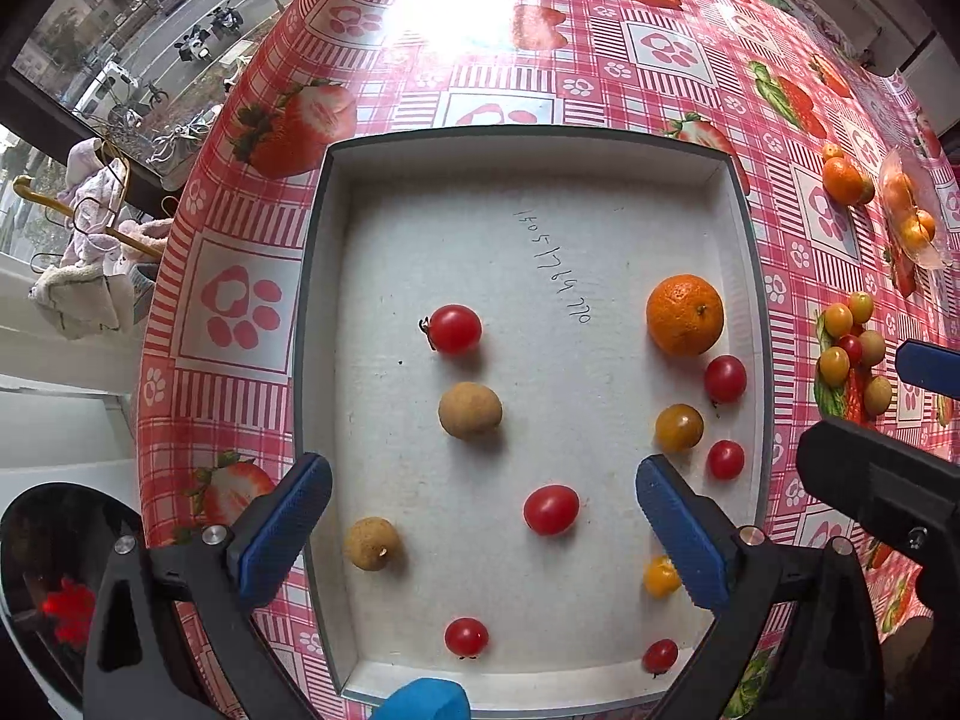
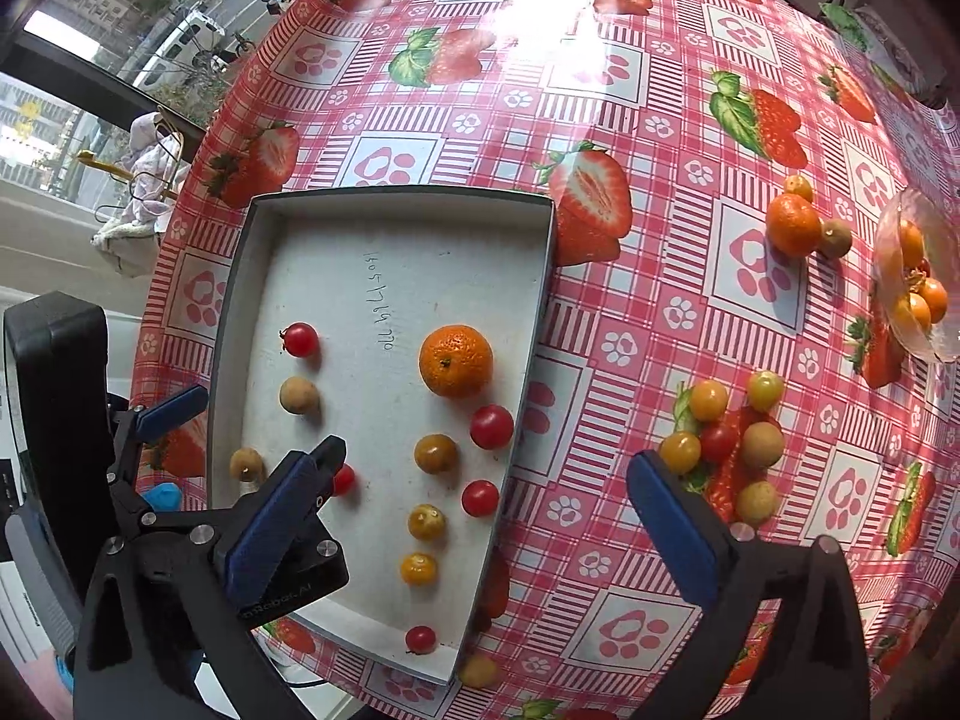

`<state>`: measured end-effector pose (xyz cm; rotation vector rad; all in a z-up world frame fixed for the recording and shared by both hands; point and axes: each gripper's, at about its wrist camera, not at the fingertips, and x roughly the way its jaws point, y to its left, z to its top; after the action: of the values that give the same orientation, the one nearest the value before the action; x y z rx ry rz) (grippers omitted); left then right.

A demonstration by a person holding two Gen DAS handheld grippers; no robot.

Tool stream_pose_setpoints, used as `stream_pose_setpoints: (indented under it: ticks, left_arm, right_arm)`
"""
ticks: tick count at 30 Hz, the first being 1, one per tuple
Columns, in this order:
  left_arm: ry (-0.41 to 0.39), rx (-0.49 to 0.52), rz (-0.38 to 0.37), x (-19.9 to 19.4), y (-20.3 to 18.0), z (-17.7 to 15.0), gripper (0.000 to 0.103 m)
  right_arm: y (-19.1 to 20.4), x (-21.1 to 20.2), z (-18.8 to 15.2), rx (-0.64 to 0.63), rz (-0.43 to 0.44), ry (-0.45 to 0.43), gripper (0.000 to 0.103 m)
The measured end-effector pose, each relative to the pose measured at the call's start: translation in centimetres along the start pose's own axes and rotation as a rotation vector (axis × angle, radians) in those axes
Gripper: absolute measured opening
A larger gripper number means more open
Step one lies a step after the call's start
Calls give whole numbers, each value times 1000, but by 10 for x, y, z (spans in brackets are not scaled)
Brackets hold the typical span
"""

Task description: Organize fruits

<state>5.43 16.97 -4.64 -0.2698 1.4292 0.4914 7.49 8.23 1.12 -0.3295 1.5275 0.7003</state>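
So there's a shallow white tray sitting on the table with the pink strawberry tablecloth, and a bunch of fruit is already in it. The mandarin sits toward the tray's right side, with a red cherry tomato just beside it and a yellow tomato a bit nearer. Two brownish longans lie in the left half, one mid-tray and one nearer, plus a few more red tomatoes scattered around.

The left gripper hangs over the near part of the tray with its blue pads spread wide, nothing between them. The right gripper is spread wide too and empty, hovering over the tray's right edge.

Off to the right on the cloth there's a loose pile of small tomatoes and longans, well apart from the tray. Farther back is another orange, and a clear bag of small orange fruit at the far right.
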Motion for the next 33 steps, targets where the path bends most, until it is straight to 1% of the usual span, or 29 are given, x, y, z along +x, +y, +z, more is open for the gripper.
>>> stream_pose_setpoints:
  ticks: [2,8,10,15,19,23,33]
  left_arm:
    - [8,10,-11,-5,-1,-7,102]
    - [52,60,-14,-16,-12,-32,102]
    - [48,70,-20,-23,-19,-44,102]
    - [18,84,-7,-42,-27,-61,102]
    - [1,107,0,-49,-24,-66,102]
    - [6,118,2,-53,-31,-70,102]
    - [3,135,12,-53,-29,-72,102]
  right_arm:
    - [-1,-6,-6,-3,-9,1,103]
    - [5,-16,-22,-36,-34,19,103]
    - [8,-19,-28,-52,-47,26,103]
    - [11,-29,-42,-66,-56,39,103]
    - [12,-35,-49,-79,-66,40,103]
    - [13,-39,-51,-87,-73,38,103]
    - [19,-44,-52,-99,-84,26,103]
